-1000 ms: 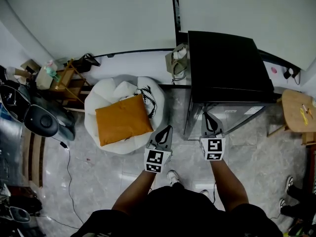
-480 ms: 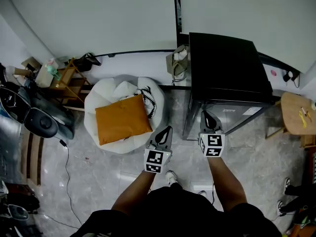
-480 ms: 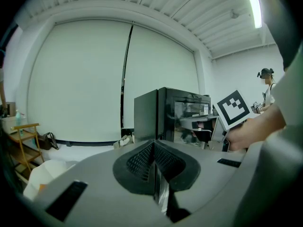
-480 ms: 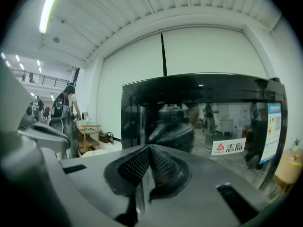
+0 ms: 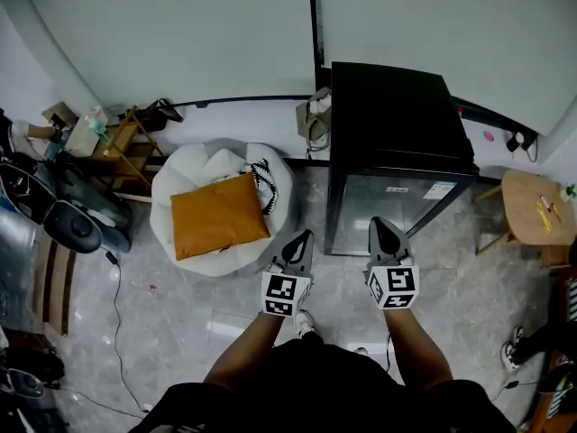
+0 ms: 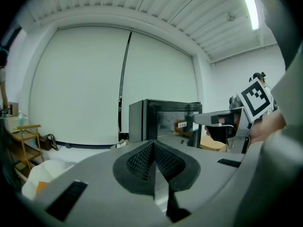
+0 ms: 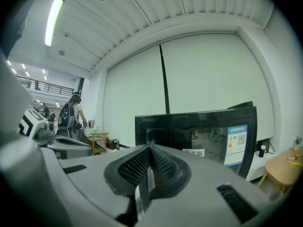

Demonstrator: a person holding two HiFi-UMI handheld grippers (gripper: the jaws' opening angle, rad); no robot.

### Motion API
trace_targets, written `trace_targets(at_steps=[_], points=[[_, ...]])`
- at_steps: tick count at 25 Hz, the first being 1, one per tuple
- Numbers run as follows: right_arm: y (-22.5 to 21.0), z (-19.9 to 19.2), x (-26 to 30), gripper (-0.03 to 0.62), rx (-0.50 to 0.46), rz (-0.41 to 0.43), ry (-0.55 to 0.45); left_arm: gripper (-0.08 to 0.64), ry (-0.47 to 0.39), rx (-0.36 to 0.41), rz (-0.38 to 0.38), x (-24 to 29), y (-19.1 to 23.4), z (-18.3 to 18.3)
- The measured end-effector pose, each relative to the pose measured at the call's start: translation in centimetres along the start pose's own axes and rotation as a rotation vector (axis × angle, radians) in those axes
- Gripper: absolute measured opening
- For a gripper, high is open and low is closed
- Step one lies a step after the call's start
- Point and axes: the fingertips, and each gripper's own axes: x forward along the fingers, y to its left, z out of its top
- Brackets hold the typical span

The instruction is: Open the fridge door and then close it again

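The fridge (image 5: pixel 397 124) is standing at twelve o'clock from the right gripper (image 5: pixel 380 227) — the nearer one, fingers pressed together, empty. The left gripper (image 5: pixel 304 240), fingers likewise together, is hanging wide — the glass door (image 5: pixel 397 207), seemingly shut, is lying toward its one o'clock.

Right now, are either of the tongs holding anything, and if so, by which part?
Nothing is held. The left tongs and the right tongs are both shut with nothing between them, and neither touches the fridge.
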Motion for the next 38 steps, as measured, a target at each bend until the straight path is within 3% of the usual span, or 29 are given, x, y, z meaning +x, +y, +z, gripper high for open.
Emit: trace_targets(at_steps=[8,16,31,38], points=[[-1.5,0.4,-9.6,0.017,-0.033,0.022,-0.024,0.021,-0.055,0.017,-0.049,-2.1,-8.9,2.1],[-3.4,-0.3,-16.8,0.017,-0.072,0.020,-0.023,0.021,-0.065,0.057,-0.062,-5.3,-14.9,2.3],[-2.7,-0.1,-23.3,0.017,-0.112,0.075,-0.079,0.021,-0.077,0.078,-0.010,-10.8,-19.6,2.0],[-3.9,-0.4,-24.7,0.017,-0.122,0.055,-0.081,0.021,-0.082,0.060,-0.004,-11.4,-20.8,2.1]])
